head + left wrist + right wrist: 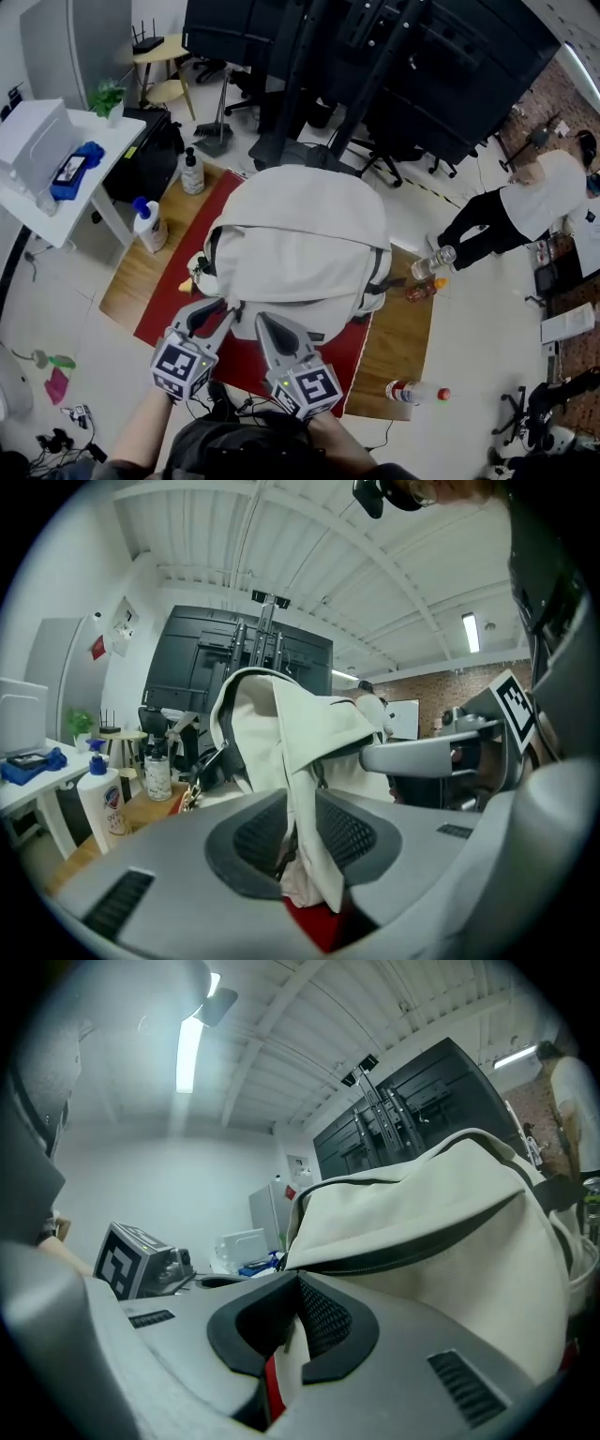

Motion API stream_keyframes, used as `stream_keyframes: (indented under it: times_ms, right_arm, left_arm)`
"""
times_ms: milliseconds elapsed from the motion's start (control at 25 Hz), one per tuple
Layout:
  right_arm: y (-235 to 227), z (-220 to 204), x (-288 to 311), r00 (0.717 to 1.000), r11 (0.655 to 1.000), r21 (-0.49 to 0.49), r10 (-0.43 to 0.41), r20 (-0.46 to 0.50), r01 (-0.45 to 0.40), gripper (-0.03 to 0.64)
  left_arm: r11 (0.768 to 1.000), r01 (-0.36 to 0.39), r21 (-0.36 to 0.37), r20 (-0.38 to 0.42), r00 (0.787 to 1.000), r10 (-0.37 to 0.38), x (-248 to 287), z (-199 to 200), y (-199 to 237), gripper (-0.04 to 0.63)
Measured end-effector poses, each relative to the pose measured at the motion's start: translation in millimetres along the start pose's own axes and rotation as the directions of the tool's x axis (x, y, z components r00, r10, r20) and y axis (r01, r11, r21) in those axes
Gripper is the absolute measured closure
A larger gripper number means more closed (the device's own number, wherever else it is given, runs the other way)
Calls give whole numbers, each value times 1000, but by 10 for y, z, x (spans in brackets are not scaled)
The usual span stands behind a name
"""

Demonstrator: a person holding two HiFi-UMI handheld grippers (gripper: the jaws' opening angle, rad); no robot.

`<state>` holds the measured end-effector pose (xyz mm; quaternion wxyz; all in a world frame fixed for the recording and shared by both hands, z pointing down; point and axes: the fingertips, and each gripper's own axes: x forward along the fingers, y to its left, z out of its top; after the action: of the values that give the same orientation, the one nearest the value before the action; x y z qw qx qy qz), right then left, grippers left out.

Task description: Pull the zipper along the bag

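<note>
A cream backpack [300, 239] lies on a red mat [183, 291], its dark zipper line [214, 251] running round the left side. My left gripper [217, 315] sits at the bag's near left edge. In the left gripper view a fold of cream fabric [305, 789] hangs between its pads [352, 836] with a gap on the left side, so the left gripper [300, 832] is open. My right gripper [268, 325] is just beside it, shut on the bag's near edge. In the right gripper view, cream fabric [286, 1382] is pinched in the right gripper [295, 1312] under the zipper [422, 1241].
The mat lies on a wooden board [403, 337]. Two pump bottles [193, 172] [150, 225] stand at the left, and drink bottles [433, 262] [412, 390] lie at the right. A white table [47, 202] is at far left. A person [525, 206] bends at the right.
</note>
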<state>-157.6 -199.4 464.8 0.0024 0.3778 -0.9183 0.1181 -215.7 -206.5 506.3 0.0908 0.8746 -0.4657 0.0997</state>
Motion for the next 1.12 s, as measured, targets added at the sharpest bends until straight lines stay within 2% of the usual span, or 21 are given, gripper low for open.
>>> stream_keyframes:
  times_ms: [200, 360, 520, 760, 800, 880, 1120]
  right_arm:
    - [62, -120, 57, 999, 1000, 22, -9, -49, 10, 607]
    - [62, -175, 120, 996, 998, 48, -35, -86, 39, 604]
    - [18, -248, 212, 991, 995, 76, -53, -125, 63, 558]
    - [36, -299, 396, 982, 993, 67, -84, -170, 97, 546]
    - [44, -315, 430, 980, 993, 69, -84, -181, 98, 526]
    - [62, -348, 493, 976, 993, 73, -79, -205, 96, 502]
    - [34, -358, 587, 981, 994, 96, -31, -192, 50, 503]
  left_arm:
    - [991, 129, -40, -26, 991, -130, 116, -119, -16, 463]
    - [973, 229, -28, -40, 972, -230, 202, -178, -66, 462]
    - [959, 283, -16, -28, 958, -284, 211, -202, -41, 481]
    - [936, 352, -16, -15, 936, -352, 135, -188, -57, 515]
    - [933, 359, -17, -12, 933, -359, 127, -184, -60, 517]
    - [926, 376, -26, -8, 927, -376, 112, -180, -62, 522]
    - [912, 407, -43, 4, 913, -408, 98, -178, -33, 531]
